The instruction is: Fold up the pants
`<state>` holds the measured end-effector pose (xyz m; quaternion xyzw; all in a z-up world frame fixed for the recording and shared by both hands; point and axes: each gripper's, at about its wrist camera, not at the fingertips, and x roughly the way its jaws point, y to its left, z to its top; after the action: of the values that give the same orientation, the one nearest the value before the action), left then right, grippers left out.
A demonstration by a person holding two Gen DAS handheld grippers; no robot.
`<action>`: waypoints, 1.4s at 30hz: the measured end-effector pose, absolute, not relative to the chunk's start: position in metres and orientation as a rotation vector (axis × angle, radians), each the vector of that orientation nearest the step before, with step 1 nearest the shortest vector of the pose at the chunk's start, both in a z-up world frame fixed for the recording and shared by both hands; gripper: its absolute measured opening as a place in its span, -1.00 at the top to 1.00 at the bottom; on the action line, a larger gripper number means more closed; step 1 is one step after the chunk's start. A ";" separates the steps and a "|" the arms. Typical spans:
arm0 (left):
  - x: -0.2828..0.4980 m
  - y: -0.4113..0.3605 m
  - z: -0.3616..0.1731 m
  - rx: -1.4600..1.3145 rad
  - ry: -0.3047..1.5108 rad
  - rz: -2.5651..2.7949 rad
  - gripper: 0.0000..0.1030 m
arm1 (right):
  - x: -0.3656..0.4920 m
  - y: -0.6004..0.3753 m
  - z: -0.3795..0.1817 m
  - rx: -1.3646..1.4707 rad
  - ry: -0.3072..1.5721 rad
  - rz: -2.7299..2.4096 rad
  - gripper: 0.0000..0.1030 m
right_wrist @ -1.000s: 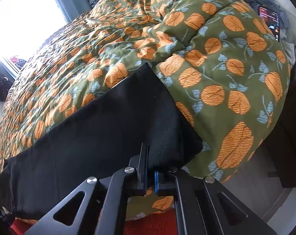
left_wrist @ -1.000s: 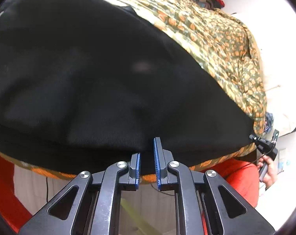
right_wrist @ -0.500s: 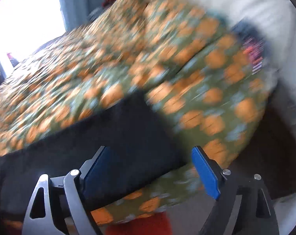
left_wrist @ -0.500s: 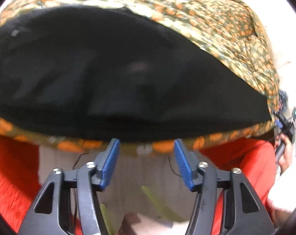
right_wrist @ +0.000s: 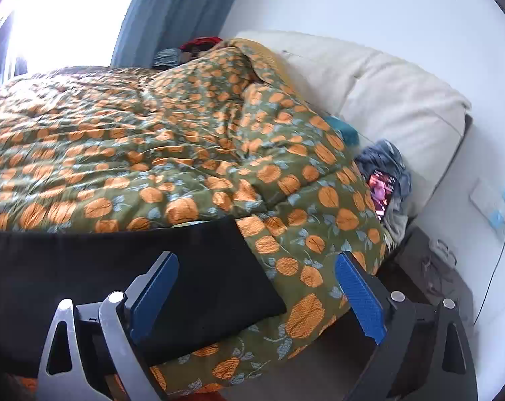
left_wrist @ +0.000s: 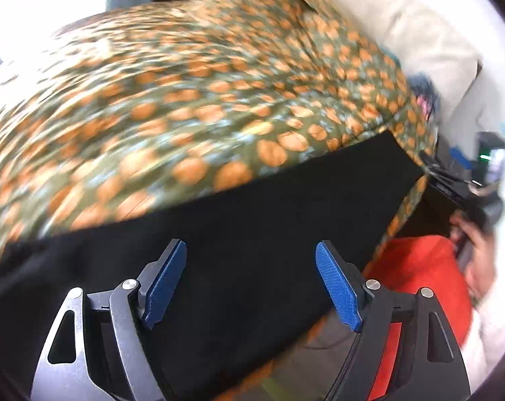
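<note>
Now both tools gape: left tool (left_wrist: 250, 284), right tool (right_wrist: 256, 294); pants (right_wrist: 102, 267) at duvet (right_wrist: 185, 153) edge.

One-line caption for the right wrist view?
Open right gripper above black pants lying flat on a leaf-print duvet.

My left gripper (left_wrist: 250, 284) has matt black arms and ribbed blue pads (left_wrist: 165, 284). The black pants (left_wrist: 252, 220) are smooth matt cloth at lower centre. The green, orange-leafed quilted bedspread (right_wrist: 185, 140) looks soft and puckered.
</note>
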<state>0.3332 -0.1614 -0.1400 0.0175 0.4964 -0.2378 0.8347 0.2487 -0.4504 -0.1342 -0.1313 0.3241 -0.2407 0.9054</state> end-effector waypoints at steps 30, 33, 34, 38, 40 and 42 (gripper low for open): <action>0.270 -0.242 -0.186 0.104 1.111 -0.561 -0.71 | 0.232 -0.623 -0.188 1.054 0.892 0.026 -0.73; 0.274 -0.230 -0.191 0.106 1.125 -0.518 -0.71 | 0.251 -0.615 -0.212 1.032 0.961 0.017 -0.69; 0.276 -0.227 -0.195 0.112 1.137 -0.500 -0.69 | 0.255 -0.614 -0.217 1.028 0.970 0.009 -0.61; 0.279 -0.228 -0.204 0.104 1.162 -0.492 -0.67 | 0.272 -0.604 -0.230 1.030 0.983 0.019 -0.55; 0.281 -0.237 -0.211 0.149 1.159 -0.488 -0.68 | 0.276 -0.599 -0.231 1.004 0.992 0.010 -0.55; 0.283 -0.243 -0.214 0.170 1.153 -0.479 -0.73 | 0.278 -0.600 -0.232 0.994 0.993 -0.003 -0.55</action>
<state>0.2831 -0.2432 -0.2145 0.0793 0.5392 -0.2239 0.8080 0.2784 -0.6002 -0.2321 0.4572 0.4569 -0.0015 0.7630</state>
